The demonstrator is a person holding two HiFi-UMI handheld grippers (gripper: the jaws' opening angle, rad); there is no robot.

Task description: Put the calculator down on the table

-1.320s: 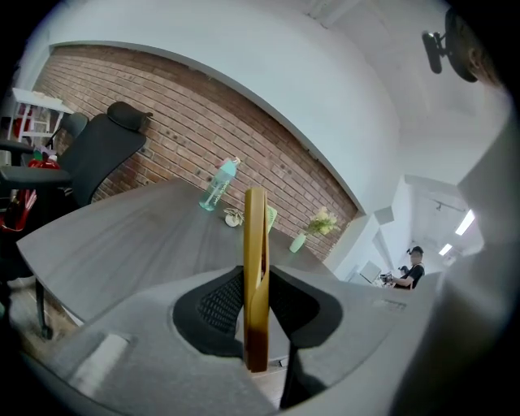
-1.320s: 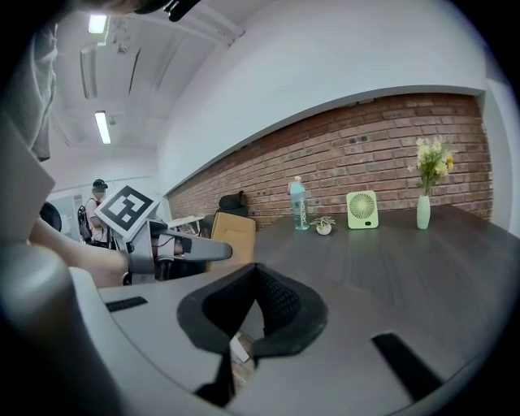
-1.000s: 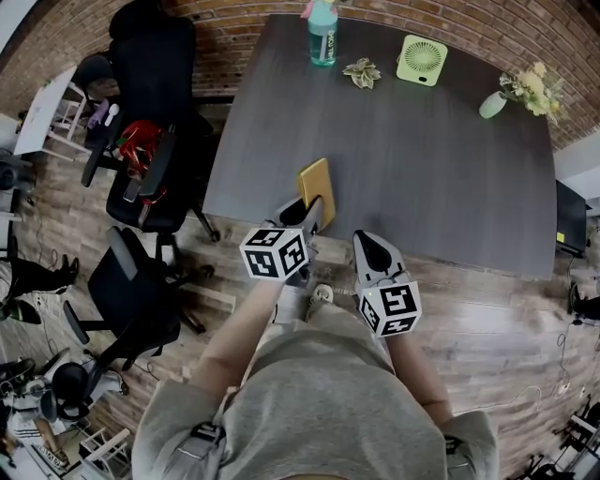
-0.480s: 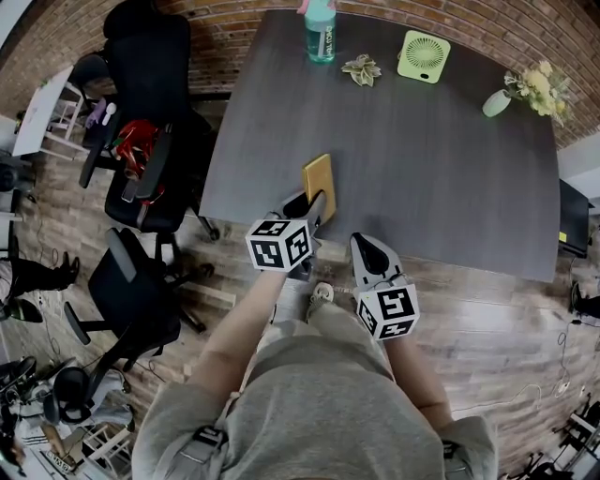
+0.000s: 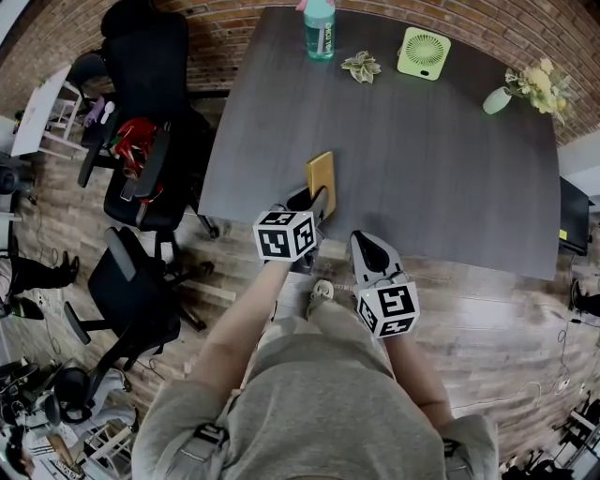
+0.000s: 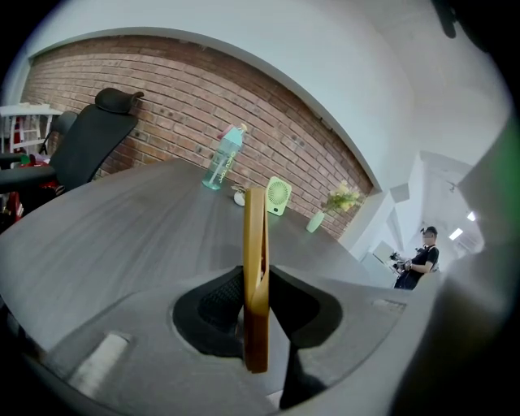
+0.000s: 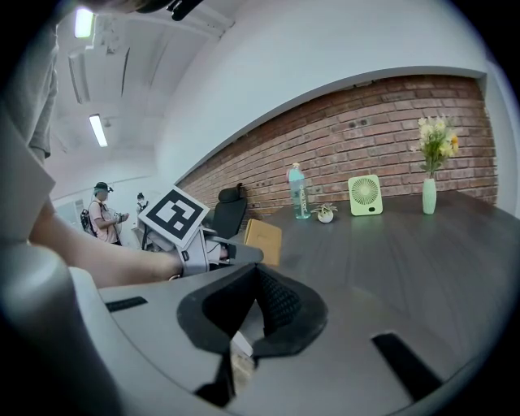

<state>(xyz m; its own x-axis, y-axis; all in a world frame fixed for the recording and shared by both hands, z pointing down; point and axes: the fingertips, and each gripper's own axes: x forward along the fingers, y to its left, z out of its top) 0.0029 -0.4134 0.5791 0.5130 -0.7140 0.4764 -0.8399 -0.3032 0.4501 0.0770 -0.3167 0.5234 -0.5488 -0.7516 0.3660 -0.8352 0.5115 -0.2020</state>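
Observation:
A thin yellow calculator point(image 5: 322, 176) stands on edge over the near edge of the dark grey table point(image 5: 431, 169), with my left gripper point(image 5: 312, 201) shut on its near end. In the left gripper view the calculator point(image 6: 255, 260) rises edge-on between the two black pads of the left gripper point(image 6: 258, 307). Whether it touches the tabletop I cannot tell. My right gripper point(image 5: 369, 247) hangs off the table's front edge, to the right of the left one. In its own view the right gripper point(image 7: 258, 284) has its jaws together and holds nothing, and the calculator point(image 7: 263, 237) shows to the left.
At the table's far side stand a teal bottle point(image 5: 319, 28), a small plant point(image 5: 361, 67), a green fan point(image 5: 423, 52) and a vase of flowers point(image 5: 495, 101). Black office chairs point(image 5: 150, 112) crowd the floor on the left. A person point(image 6: 418, 260) stands far off.
My left gripper has carried the calculator a little farther over the table and lower. The right gripper has stayed put.

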